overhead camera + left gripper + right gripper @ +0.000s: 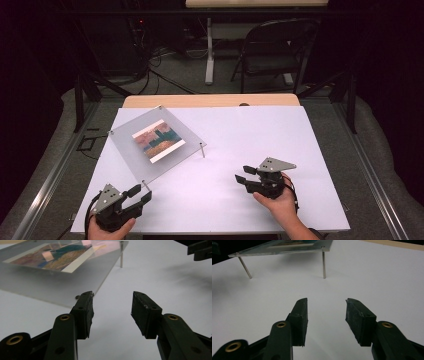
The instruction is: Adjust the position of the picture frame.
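I was on the approach: my left gripper (140,194) sat just near of the clear raised plate (131,158) at the desk's (260,140) far left, fingers apart and empty. My right gripper (245,174) waited mid-desk, likewise open. Next, I judged, came lining up on the plate's near corner.

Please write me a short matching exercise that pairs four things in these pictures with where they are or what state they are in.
Things:
1. clear acrylic panel
2. colourful picture
3. left gripper
4. folding chair

Places or states:
a. on the floor beyond the table
b. raised on thin metal legs
c. jaws open, nothing between them
d. lying on the raised panel

Pairs: 1-b, 2-d, 3-c, 4-a
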A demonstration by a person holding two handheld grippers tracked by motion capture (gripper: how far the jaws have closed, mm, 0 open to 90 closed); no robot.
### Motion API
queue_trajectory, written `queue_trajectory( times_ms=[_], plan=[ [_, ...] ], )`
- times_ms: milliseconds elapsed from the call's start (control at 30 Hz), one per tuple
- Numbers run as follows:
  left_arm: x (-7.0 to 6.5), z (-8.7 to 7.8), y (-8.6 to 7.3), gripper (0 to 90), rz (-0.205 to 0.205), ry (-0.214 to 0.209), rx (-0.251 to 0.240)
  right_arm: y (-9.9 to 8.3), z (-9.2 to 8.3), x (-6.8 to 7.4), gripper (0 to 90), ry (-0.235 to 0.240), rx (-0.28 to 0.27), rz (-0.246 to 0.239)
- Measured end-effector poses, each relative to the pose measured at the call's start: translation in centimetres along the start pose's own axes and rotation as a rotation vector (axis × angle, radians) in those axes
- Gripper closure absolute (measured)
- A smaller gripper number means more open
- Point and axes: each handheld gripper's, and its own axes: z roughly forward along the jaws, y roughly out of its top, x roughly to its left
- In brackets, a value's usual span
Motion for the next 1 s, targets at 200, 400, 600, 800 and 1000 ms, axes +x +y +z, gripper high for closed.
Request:
queue_trajectory(
  times_ms=[200,400,600,800,1000],
  plan=[
    [1.5,-0.6,-0.2,51.8,-0.020,0.066,-0.003,0.6,0.9,-0.2,56.8,0.033,0.003,0.010],
    [2.1,0.3,-0.8,52.1,-0.033,0.054,0.054,1.0,1.8,-0.4,58.7,0.046,0.011,0.006],
    [2.7,1.9,-0.9,52.4,-0.022,0.035,0.109,1.7,2.9,-0.7,61.4,0.064,0.028,-0.004],
    [3.3,3.1,-0.8,56.3,-0.042,0.013,0.110,2.2,3.6,-0.5,61.1,0.072,0.024,-0.014],
    [3.3,4.5,-0.7,63.2,-0.050,0.000,0.155,2.4,4.4,-0.2,61.1,0.087,0.021,-0.015]
  ],
)
